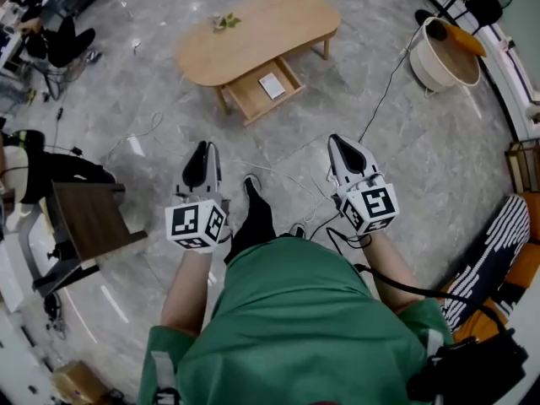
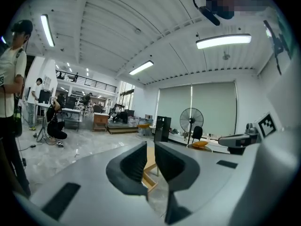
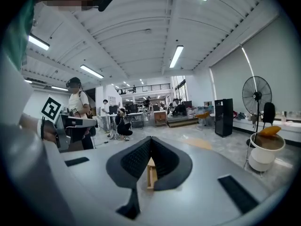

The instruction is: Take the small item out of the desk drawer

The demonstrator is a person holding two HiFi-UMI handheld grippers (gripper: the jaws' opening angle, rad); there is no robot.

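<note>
A low wooden table [image 1: 253,24] stands on the floor ahead, its drawer [image 1: 249,99] pulled out toward me. A small white flat item [image 1: 272,85] lies in the drawer. Both grippers are held well short of the table, pointing at it. My left gripper [image 1: 202,150] has its jaws a narrow gap apart with nothing between them; part of the table [image 2: 150,164] shows through that gap above the left gripper [image 2: 150,146]. My right gripper [image 1: 342,142] is shut and empty, and below its meeting tips [image 3: 150,139] the drawer's wood [image 3: 149,174] shows.
A small plant [image 1: 224,21] sits on the tabletop. A white tub [image 1: 439,57] stands far right with a cable [image 1: 386,87] running across the floor. A dark wooden side table [image 1: 89,218] is at my left, a striped seat [image 1: 489,256] at my right. A person [image 2: 11,79] stands at the left.
</note>
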